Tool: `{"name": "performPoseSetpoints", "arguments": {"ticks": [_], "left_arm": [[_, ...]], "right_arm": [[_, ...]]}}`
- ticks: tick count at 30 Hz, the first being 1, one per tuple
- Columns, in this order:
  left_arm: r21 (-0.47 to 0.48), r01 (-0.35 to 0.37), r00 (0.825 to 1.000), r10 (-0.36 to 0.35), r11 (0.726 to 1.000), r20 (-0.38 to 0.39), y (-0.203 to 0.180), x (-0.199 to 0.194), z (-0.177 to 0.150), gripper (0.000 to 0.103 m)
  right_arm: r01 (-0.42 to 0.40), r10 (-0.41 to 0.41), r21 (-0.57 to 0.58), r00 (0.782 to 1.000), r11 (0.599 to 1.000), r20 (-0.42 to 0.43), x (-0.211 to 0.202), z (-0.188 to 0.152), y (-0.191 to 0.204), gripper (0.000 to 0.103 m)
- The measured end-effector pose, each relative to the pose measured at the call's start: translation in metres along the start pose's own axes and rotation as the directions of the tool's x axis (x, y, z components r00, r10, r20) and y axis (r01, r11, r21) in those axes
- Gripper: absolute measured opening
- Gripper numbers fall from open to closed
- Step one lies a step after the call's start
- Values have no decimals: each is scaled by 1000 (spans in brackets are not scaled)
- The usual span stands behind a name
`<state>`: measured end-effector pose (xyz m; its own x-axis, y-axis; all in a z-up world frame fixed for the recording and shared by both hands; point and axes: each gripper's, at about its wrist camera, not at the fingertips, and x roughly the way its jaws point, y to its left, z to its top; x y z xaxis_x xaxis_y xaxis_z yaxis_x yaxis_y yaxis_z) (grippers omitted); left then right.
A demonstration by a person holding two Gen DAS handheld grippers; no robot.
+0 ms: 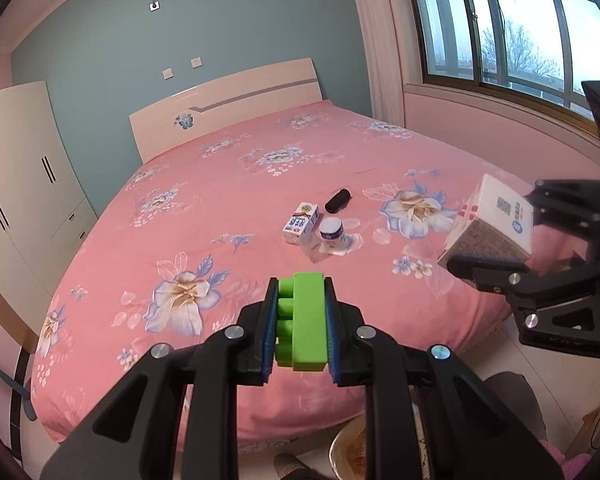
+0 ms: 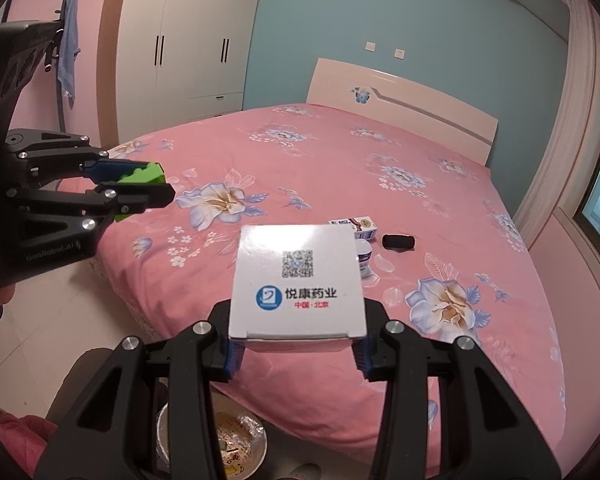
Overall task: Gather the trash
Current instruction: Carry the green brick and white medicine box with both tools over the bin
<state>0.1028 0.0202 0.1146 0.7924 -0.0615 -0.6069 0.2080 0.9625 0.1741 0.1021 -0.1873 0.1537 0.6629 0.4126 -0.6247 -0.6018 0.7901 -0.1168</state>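
The left gripper (image 1: 300, 320) has its fingers closed on a green toy block (image 1: 302, 322); the block's lower end is hidden between the blue pads; the block is held above the bed (image 1: 220, 208) edge. The right gripper (image 2: 298, 344) presses its fingers on both sides of a white medicine box (image 2: 298, 284); the box covers the fingertips. In the left wrist view this box (image 1: 490, 224) is at 3 o'clock, tilted, in the air. On the bed lie a small milk carton (image 1: 301, 222), a white jar (image 1: 333, 234) and a black cylinder (image 1: 338, 200), near each other; in the right wrist view the box hides most of the jar. At 6 o'clock, on the floor, a bowl with wrappers (image 2: 236, 440) is partly covered by the gripper; what is inside it I cannot read.
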Motion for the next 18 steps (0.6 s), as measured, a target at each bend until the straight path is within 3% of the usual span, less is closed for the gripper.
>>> {"name": "performPoseSetpoints", "arguments": {"ticks": [18], "left_arm": [[-7,50,989,-50,999,-141,-10,22,-59,23]], "right_arm": [[-54,54,1,993,999,-104,18,-47,28,44]]}}
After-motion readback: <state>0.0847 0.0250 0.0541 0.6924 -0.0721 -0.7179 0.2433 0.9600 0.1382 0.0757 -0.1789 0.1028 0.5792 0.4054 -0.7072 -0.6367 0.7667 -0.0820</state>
